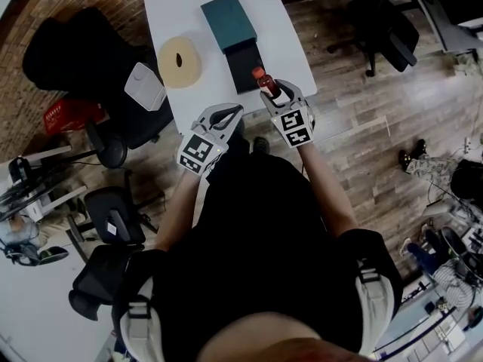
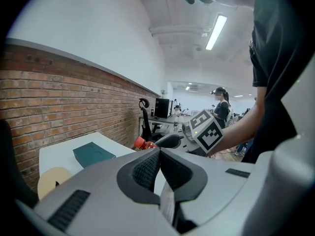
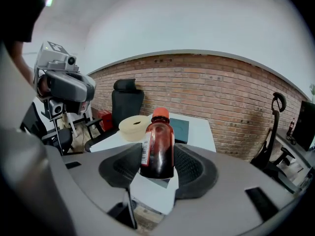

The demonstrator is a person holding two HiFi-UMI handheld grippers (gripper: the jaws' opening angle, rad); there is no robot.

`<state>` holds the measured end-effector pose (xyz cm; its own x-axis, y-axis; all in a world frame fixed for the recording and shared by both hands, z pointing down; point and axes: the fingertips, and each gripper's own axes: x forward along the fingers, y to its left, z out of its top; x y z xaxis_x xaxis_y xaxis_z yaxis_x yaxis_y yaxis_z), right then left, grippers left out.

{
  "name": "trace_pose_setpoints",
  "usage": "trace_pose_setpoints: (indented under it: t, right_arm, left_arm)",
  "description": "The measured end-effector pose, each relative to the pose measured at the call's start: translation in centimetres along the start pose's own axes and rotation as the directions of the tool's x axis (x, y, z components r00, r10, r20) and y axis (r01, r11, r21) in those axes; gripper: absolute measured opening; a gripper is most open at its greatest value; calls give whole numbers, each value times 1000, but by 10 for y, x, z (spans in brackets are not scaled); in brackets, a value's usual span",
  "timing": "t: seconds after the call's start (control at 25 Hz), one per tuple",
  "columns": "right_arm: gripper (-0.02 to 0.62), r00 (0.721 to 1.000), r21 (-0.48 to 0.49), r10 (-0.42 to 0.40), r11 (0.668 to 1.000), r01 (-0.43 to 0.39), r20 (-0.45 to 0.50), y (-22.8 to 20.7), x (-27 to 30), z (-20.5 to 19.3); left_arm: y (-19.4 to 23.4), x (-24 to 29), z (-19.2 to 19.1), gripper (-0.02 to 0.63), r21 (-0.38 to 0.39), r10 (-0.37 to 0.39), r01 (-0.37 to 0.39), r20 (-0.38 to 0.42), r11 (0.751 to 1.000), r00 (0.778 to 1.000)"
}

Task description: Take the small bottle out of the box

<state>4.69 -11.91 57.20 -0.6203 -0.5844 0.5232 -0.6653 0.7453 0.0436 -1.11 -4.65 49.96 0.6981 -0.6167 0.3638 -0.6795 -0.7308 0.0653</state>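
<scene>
The small bottle (image 3: 157, 149), brown with a red cap and a white label strip down one side, stands upright between the jaws of our right gripper (image 3: 157, 167). The ribbed pads press on its lower body from both sides, so this tool is pinching the bottle. Looking down from our head, we see the bottle in that gripper over the near right part of the white table (image 1: 170, 13). It is out of the box (image 1: 245, 66) and just beside the box's near right corner. The box is a dark, shallow, open tray, and a teal lid (image 1: 229, 21) lies flat at its far end, touching it. Left of the box sits a cream round roll (image 1: 179, 61) with a slot in its middle, apart from both box and lid. Our left gripper (image 1: 232, 111) hangs at the table's near edge, close beside the right one. In its own view its jaws are pressed together with nothing between them, and past their tips we catch the bottle's red cap and the other gripper's marker cube. A white square pad (image 1: 145, 87) lies off the table's left edge, by a black chair (image 1: 68, 51). A wooden floor (image 1: 362, 127) spreads around the table, and a brick wall (image 3: 221, 87) runs behind it.
</scene>
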Motion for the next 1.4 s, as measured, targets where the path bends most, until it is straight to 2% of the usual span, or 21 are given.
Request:
trace_pose_setpoints:
  t: [0.28, 0.84, 1.4]
  right_arm:
    - [201, 998, 77, 22, 997, -27, 60, 0, -33, -5]
    - [202, 998, 83, 28, 996, -32, 58, 15, -50, -27]
    - [202, 997, 70, 41, 996, -46, 60, 22, -39, -22]
  left_arm:
    - [-21, -1, 0, 20, 11, 32, -32, -3, 999, 999]
    - [-26, -13, 2, 20, 5, 91, -91, 4, 996, 996]
    - [-11, -25, 0, 20, 13, 116, -116, -2, 993, 993]
